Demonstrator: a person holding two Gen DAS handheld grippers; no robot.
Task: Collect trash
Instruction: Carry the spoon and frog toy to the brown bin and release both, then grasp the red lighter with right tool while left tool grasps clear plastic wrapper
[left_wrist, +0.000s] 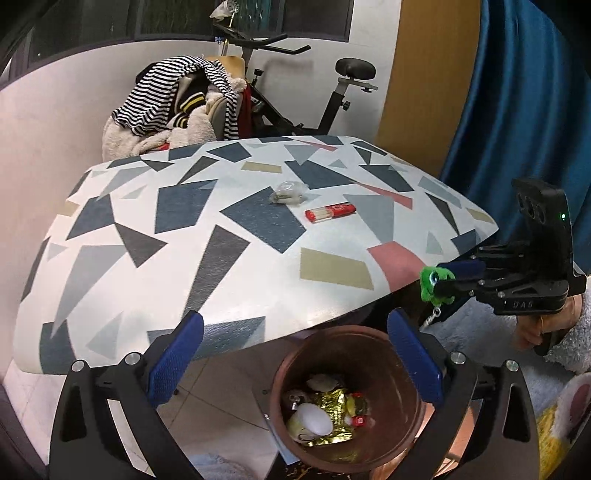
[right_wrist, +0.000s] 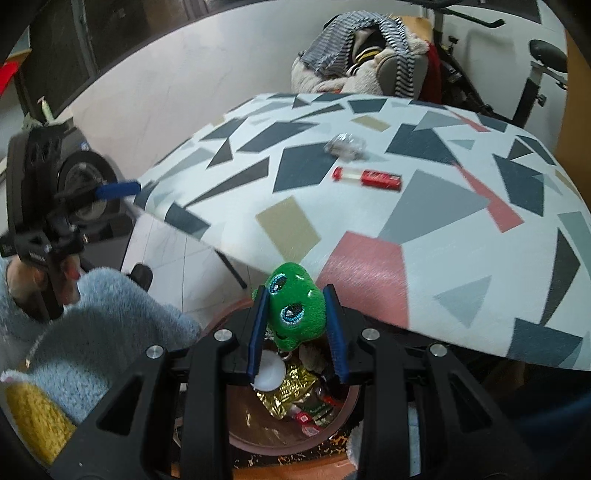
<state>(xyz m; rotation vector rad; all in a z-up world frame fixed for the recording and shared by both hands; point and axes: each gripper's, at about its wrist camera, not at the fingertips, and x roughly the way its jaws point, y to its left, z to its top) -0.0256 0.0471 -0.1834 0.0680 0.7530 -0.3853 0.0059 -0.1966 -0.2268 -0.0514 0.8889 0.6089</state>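
My right gripper is shut on a green plush toy and holds it above the brown trash bin, which holds a white cup, gold foil and wrappers. In the left wrist view the right gripper with the toy hangs by the table's near right corner. My left gripper is open and empty, above the bin. A red wrapper and a crumpled clear plastic bag lie on the patterned table.
A chair piled with striped and fleece clothes stands behind the table, next to an exercise bike. A blue curtain hangs at the right. The left gripper shows at the left of the right wrist view.
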